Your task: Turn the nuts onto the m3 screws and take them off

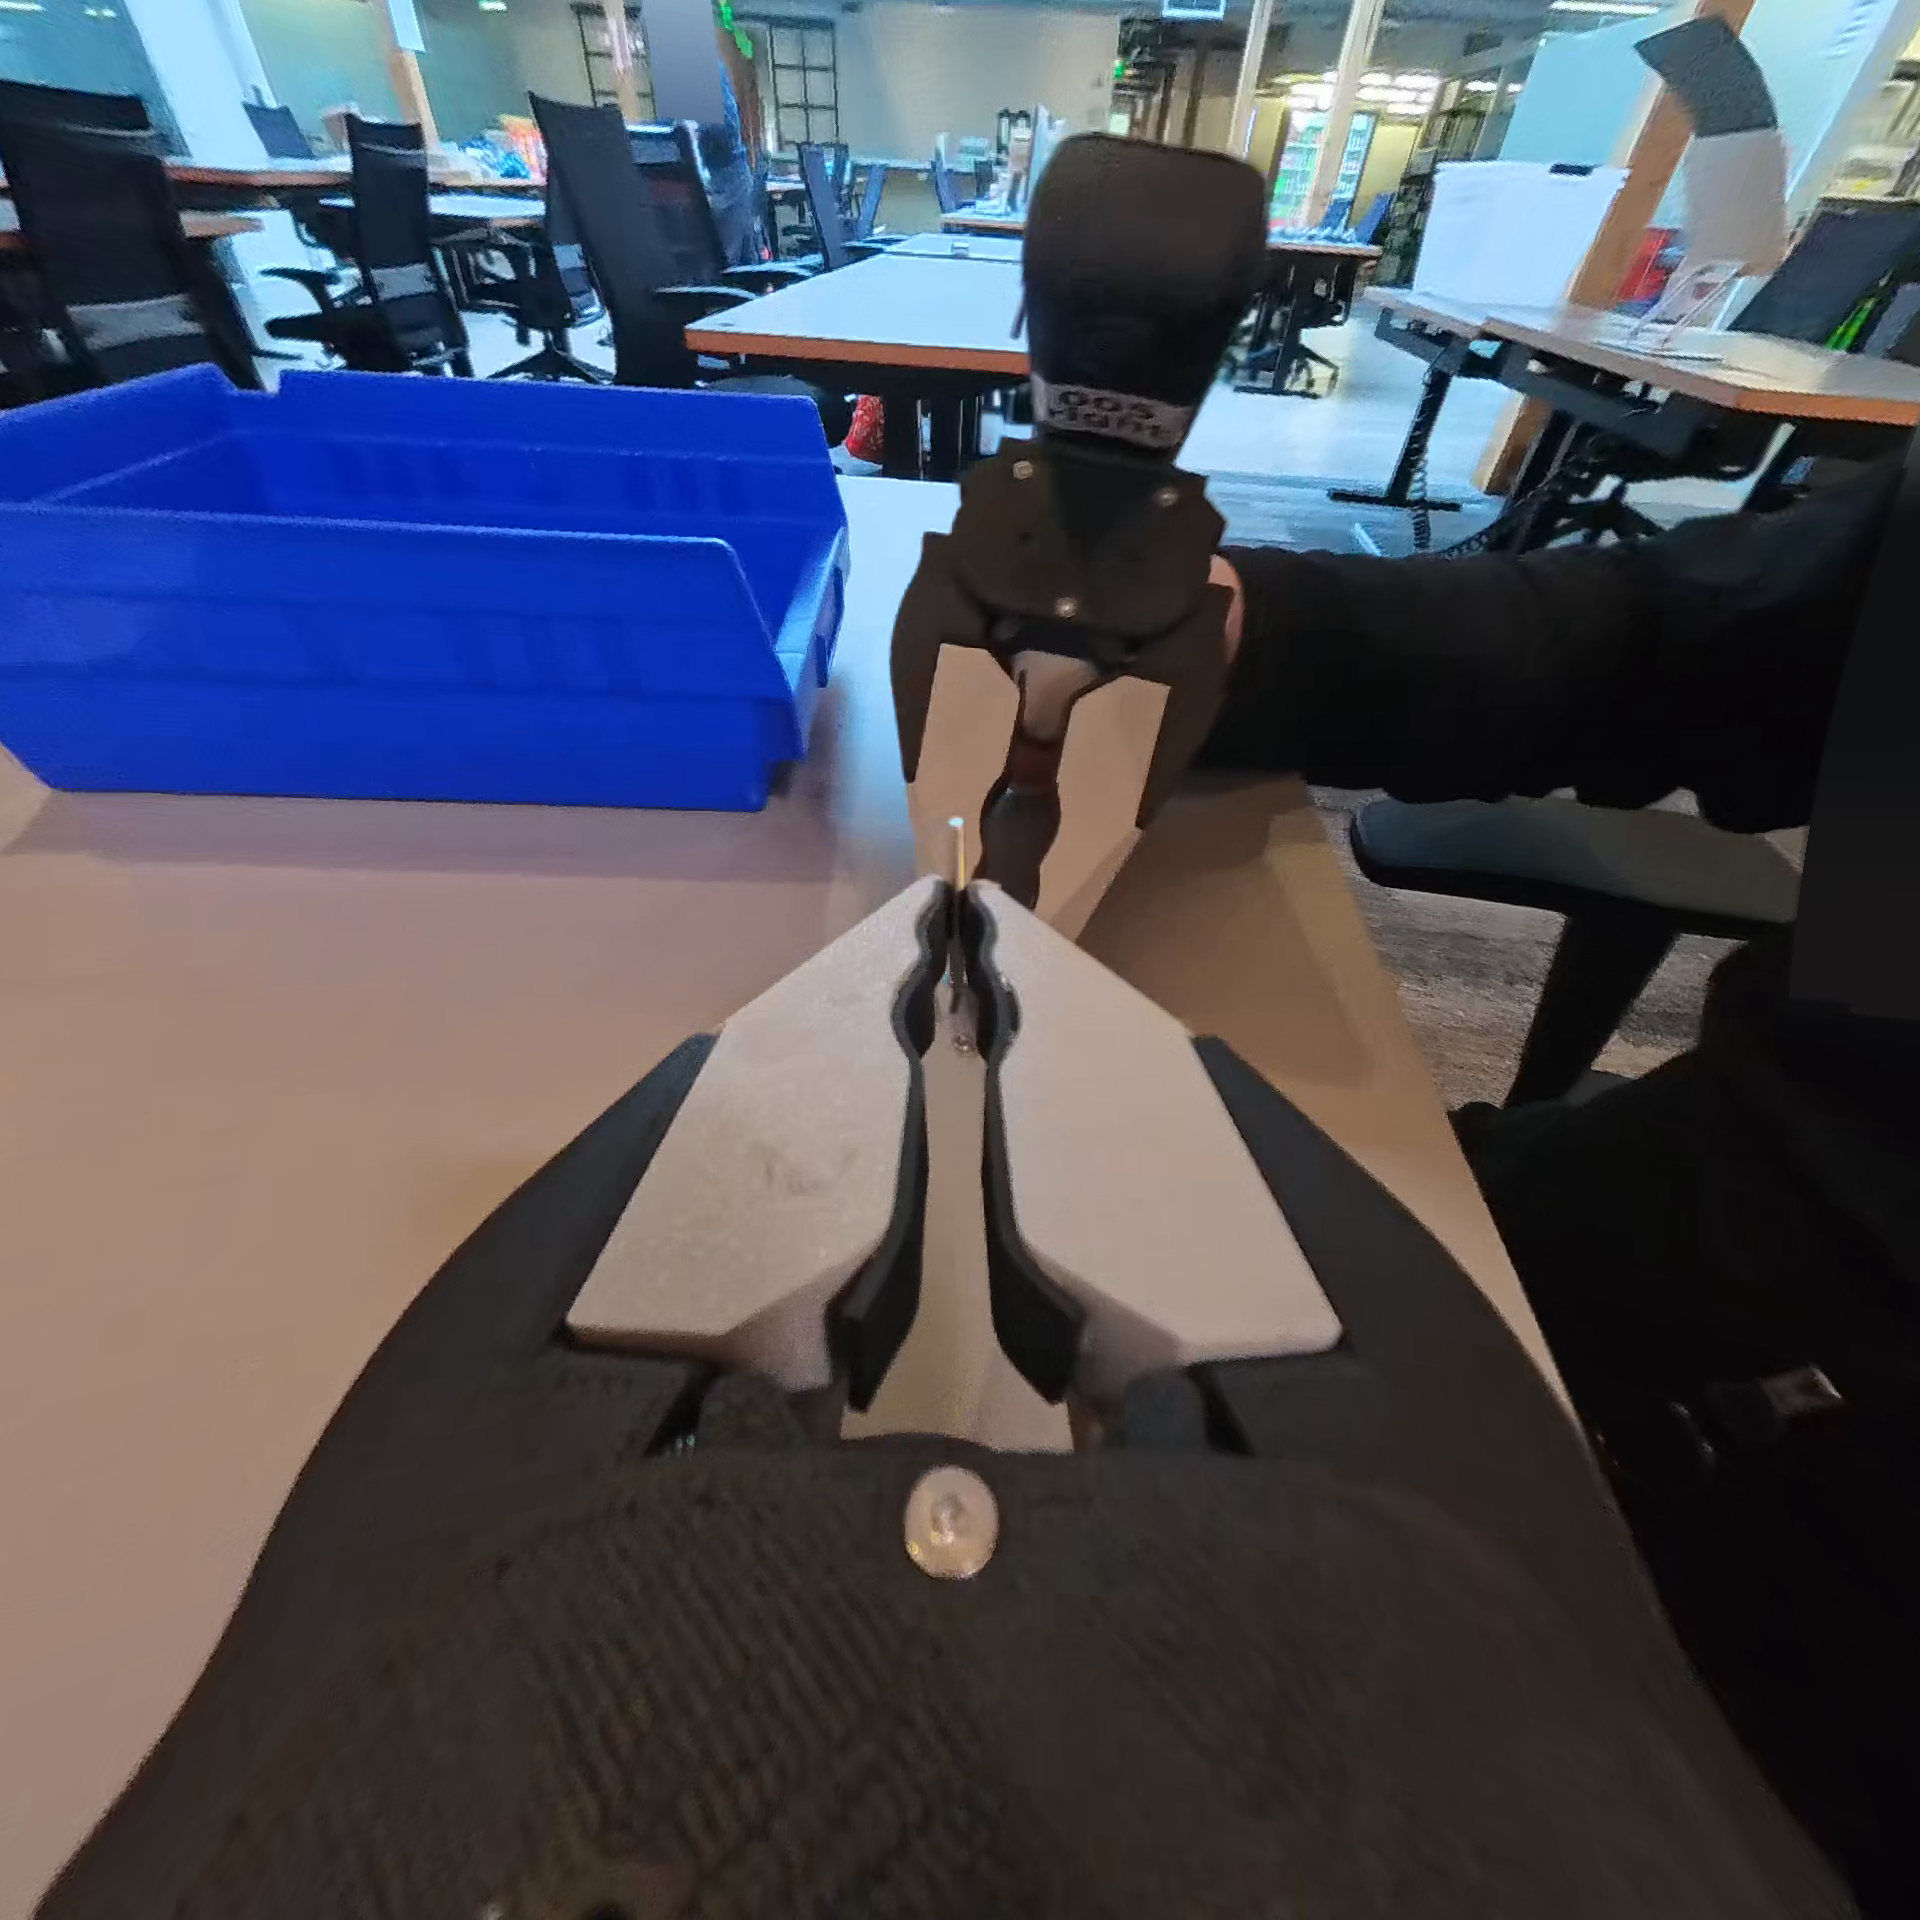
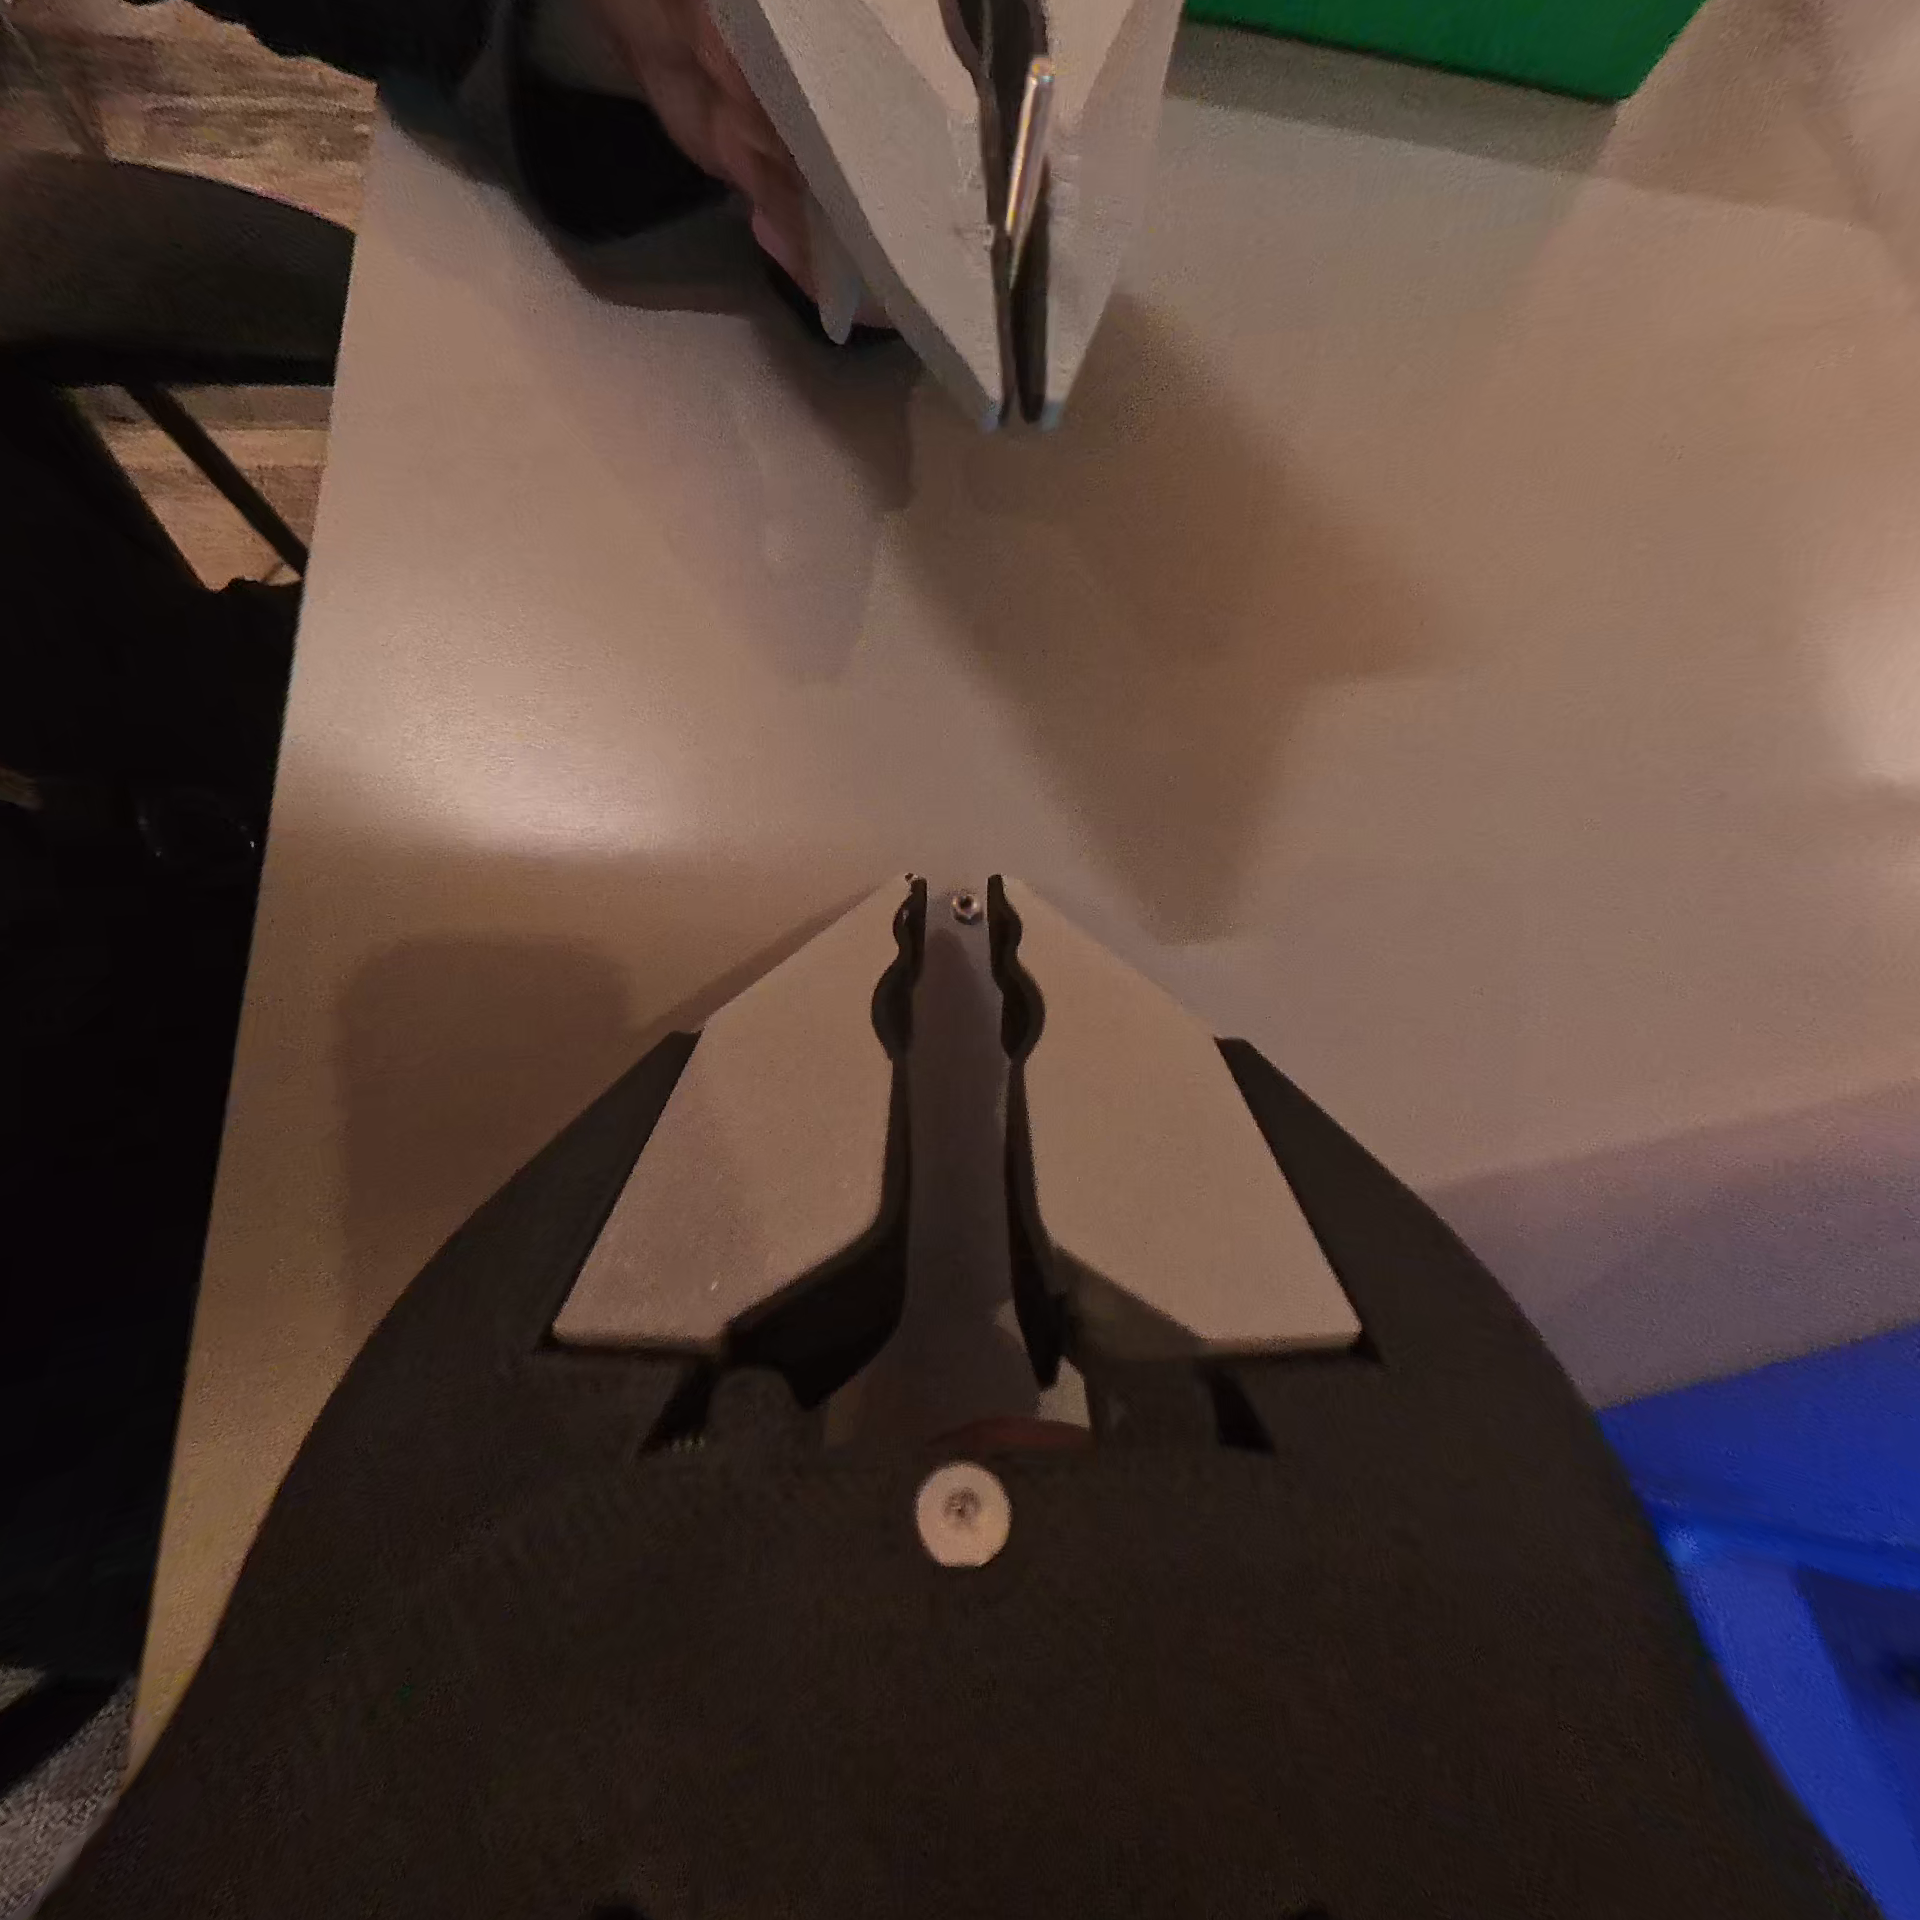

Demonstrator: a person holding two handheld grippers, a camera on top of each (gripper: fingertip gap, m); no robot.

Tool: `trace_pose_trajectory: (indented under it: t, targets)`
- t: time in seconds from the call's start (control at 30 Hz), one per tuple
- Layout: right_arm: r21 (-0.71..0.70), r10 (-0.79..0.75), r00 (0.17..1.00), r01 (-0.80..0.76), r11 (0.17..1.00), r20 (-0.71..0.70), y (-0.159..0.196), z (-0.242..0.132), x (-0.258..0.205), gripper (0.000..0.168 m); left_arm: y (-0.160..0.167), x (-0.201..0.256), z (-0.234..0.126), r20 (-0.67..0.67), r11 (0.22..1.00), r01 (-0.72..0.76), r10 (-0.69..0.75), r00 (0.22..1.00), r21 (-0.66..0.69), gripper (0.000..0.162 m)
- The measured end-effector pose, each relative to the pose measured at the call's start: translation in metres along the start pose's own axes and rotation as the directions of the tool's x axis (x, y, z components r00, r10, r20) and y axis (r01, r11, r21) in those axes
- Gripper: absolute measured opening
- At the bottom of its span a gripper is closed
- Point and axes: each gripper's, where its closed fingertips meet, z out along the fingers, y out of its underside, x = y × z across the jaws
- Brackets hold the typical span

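My left gripper [image 1: 958,904] is shut on a thin silver M3 screw [image 1: 956,847], whose shaft sticks up past the fingertips. In the right wrist view the left gripper [image 2: 1023,416] hangs at the top, tips down near the table, with the screw [image 2: 1027,145] pinched between its pads. My right gripper [image 2: 954,894] points down at the tabletop with its jaws a little apart. A small silver nut [image 2: 964,906] lies on the table between its fingertips, touching neither. In the left wrist view the right gripper [image 1: 1016,831] stands just behind the screw, held by a hand in a black sleeve.
A blue plastic bin [image 1: 416,582] stands on the beige table [image 1: 312,1039] at the left and shows at the lower right of the right wrist view [image 2: 1766,1558]. The table edge [image 1: 1382,987] runs close on the right, with a black chair beyond. Something green [image 2: 1455,42] lies at the far end.
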Motion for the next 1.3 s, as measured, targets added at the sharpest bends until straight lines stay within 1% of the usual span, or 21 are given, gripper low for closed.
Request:
trace_pose_trajectory:
  t: [0.23, 0.43, 0.83, 1.07, 1.13, 1.17, 1.3]
  targets:
    - [-0.035, -0.027, 0.998, 0.029, 0.999, 0.049, 0.004, 0.004, 0.001, 0.009, 0.001, -0.001, 0.001, 0.011, 1.000, 0.000, 0.000, 1.000, -0.008, 0.000]
    - [-0.044, -0.030, 0.998, 0.032, 0.998, 0.059, 0.005, 0.009, 0.001, 0.008, 0.001, -0.004, 0.000, 0.025, 1.000, 0.015, -0.014, 1.000, -0.007, 0.000]
    - [-0.059, -0.051, 0.996, 0.055, 0.997, 0.068, 0.004, 0.012, 0.000, 0.000, 0.002, -0.005, 0.000, 0.033, 1.000, 0.012, -0.012, 0.999, -0.014, 0.000]
    - [-0.055, -0.058, 0.996, 0.062, 0.997, 0.065, 0.003, 0.012, 0.000, 0.000, 0.002, -0.005, 0.000, 0.034, 1.000, 0.015, -0.015, 0.999, -0.016, 0.000]
    - [-0.058, -0.052, 0.998, 0.054, 0.997, 0.045, 0.003, 0.011, 0.004, 0.009, 0.002, -0.005, 0.000, 0.034, 1.000, 0.014, -0.014, 0.999, -0.016, 0.000]
    - [-0.054, -0.048, 0.998, 0.051, 0.997, 0.042, 0.002, 0.009, 0.006, 0.010, 0.002, -0.005, 0.000, 0.034, 1.000, 0.014, -0.014, 0.999, -0.017, 0.000]
    - [0.002, -0.039, 0.998, 0.039, 0.999, 0.040, -0.006, -0.004, 0.008, 0.006, 0.002, -0.005, 0.000, 0.033, 1.000, 0.016, -0.015, 0.999, -0.017, 0.000]
